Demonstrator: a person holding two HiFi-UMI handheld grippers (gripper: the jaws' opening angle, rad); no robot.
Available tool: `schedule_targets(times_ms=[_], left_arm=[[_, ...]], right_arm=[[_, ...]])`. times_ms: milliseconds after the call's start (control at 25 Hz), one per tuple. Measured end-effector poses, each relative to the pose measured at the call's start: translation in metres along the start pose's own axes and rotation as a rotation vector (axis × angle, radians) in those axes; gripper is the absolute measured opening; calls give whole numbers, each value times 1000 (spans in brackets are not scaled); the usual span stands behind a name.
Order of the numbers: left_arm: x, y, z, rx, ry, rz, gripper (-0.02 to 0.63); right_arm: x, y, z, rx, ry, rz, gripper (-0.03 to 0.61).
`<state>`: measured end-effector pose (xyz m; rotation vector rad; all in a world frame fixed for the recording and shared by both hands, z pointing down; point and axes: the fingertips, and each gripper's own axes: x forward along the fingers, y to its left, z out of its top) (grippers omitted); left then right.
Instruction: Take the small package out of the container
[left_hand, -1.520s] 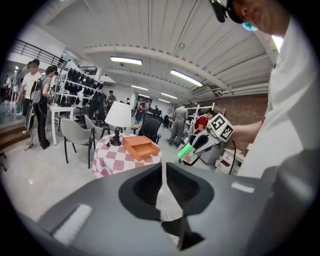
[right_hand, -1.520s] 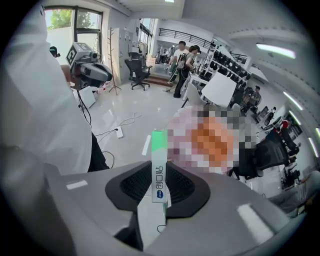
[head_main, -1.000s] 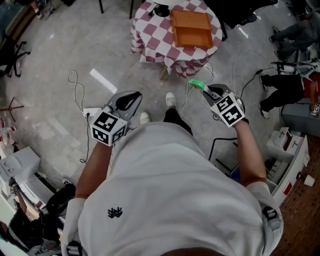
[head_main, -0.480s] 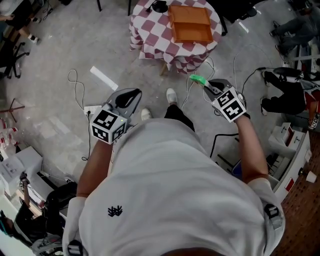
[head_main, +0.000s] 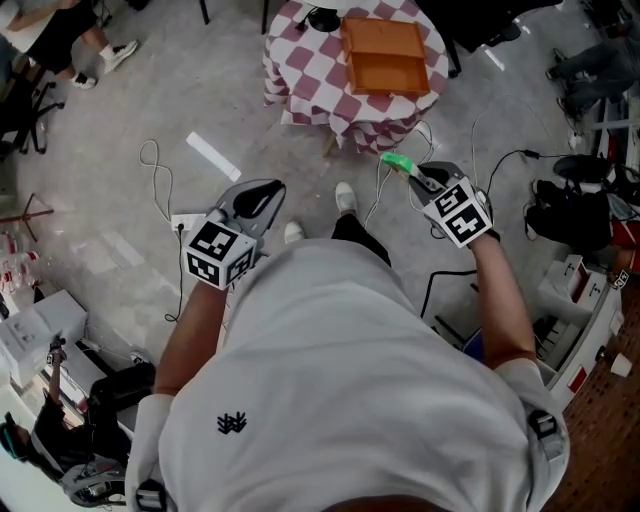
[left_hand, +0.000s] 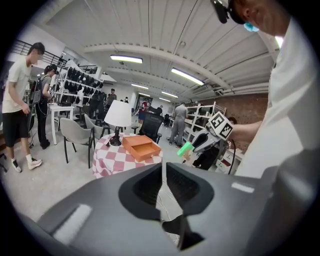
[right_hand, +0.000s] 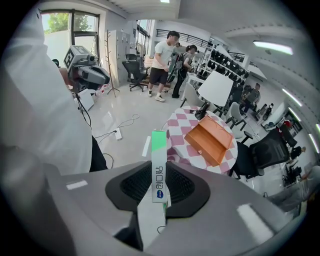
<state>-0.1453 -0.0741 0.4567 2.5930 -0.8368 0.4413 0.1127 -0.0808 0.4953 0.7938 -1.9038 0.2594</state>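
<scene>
Right hand-held gripper (right_hand: 159, 176) clamped on small package (right_hand: 158, 150), well apart from orange container (right_hand: 210, 140). Printed face in right gripper view only; green tip alone from head view. Left hand-held gripper (left_hand: 163, 170) closed, empty.

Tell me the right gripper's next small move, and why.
Probably carry the small package to a spot where it can be set down, without loosening the grip. The right gripper is clamped on the green and white package, well clear of the orange container on the checked table, so the removal looks done. The left gripper is shut and empty.
</scene>
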Motion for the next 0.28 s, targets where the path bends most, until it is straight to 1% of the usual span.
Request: schedule_targets(times_ms=[280], left_arm=[[18, 3, 9, 9, 4, -7, 83]], right_arm=[[9, -19, -2, 0, 9, 6, 84]])
